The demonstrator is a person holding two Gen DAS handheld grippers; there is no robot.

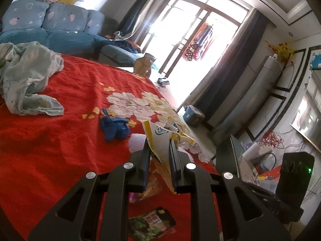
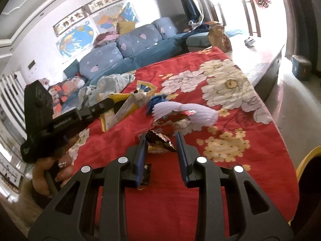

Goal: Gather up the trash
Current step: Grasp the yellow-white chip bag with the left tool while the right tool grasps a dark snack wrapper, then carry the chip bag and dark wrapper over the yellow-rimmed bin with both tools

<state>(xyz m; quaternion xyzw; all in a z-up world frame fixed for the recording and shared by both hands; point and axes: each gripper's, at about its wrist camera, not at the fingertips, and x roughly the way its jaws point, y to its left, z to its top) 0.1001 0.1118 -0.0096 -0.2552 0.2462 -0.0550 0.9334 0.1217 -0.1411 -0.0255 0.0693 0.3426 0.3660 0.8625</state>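
Note:
My left gripper (image 1: pixel 159 142) is shut on a torn yellow and white carton (image 1: pixel 161 140) and holds it above the red flowered cloth (image 1: pixel 60 140). The same carton (image 2: pixel 122 108) and the left gripper (image 2: pixel 104 103) show in the right wrist view. My right gripper (image 2: pixel 160 138) has a crumpled dark foil wrapper (image 2: pixel 158 142) between its fingers, which stand a little apart; contact is unclear. A crumpled blue glove (image 1: pixel 115 126) lies on the cloth. A white paper cup (image 2: pixel 186 112) lies on its side beyond the wrapper. A printed packet (image 1: pixel 152 223) lies under the left gripper.
A pale green cloth (image 1: pixel 28 76) is bunched at the far left of the table. A blue sofa (image 2: pixel 130 48) stands behind. A brown paper bag (image 2: pixel 218 36) and a blue stool (image 2: pixel 301 66) stand on the floor. Shelves with clutter (image 1: pixel 260 160) lie to the right.

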